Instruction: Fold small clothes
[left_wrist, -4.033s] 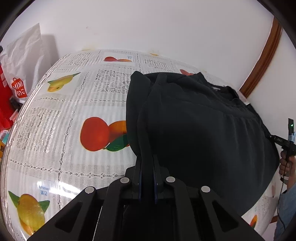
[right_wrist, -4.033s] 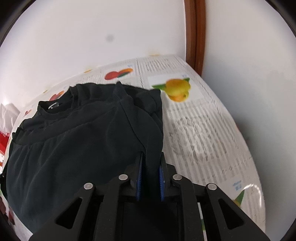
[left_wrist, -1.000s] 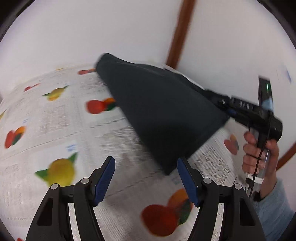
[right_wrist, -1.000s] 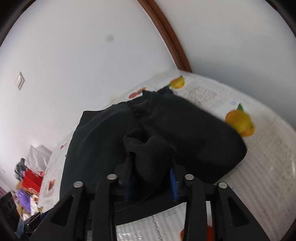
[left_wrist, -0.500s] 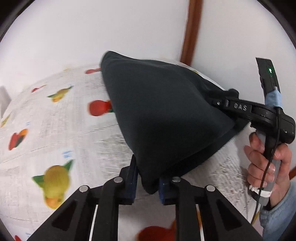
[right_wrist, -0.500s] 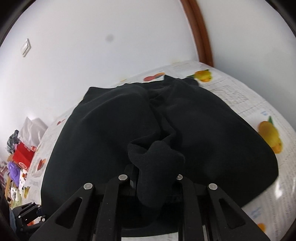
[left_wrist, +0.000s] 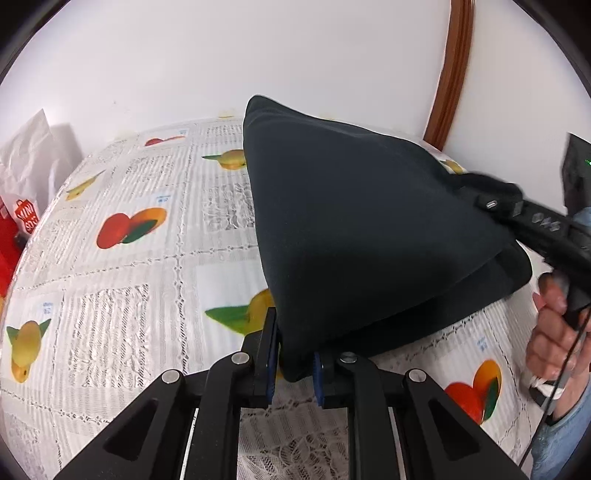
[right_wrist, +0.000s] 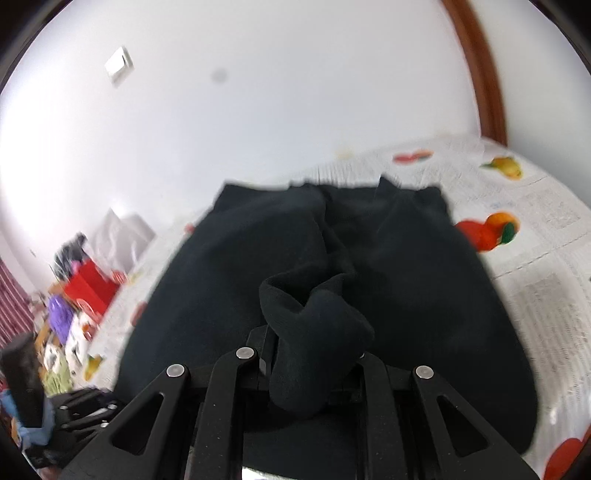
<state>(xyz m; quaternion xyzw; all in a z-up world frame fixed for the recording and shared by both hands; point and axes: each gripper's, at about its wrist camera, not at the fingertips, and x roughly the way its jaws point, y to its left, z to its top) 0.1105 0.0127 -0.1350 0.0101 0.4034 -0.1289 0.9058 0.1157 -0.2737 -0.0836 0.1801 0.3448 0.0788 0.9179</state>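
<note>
A black garment (left_wrist: 362, 229) lies folded over on the fruit-print tablecloth (left_wrist: 122, 295), with its top layer lifted and stretched between both grippers. My left gripper (left_wrist: 294, 363) is shut on the garment's near corner. My right gripper (right_wrist: 312, 363) is shut on a bunched ribbed edge of the garment (right_wrist: 406, 288). The right gripper also shows in the left wrist view (left_wrist: 495, 205) at the right, its fingertips buried in the cloth, held by a hand (left_wrist: 554, 339).
A white bag (left_wrist: 33, 147) and a red bag (left_wrist: 22, 218) stand at the table's left edge. A cluttered pile with a red box (right_wrist: 88, 288) lies beyond. White walls and a brown door frame (left_wrist: 450, 74) stand behind the table.
One second ago my left gripper was open and short of the garment; it has since shut on the near corner. The lifted cloth has swung leftward. The right gripper keeps its hold.
</note>
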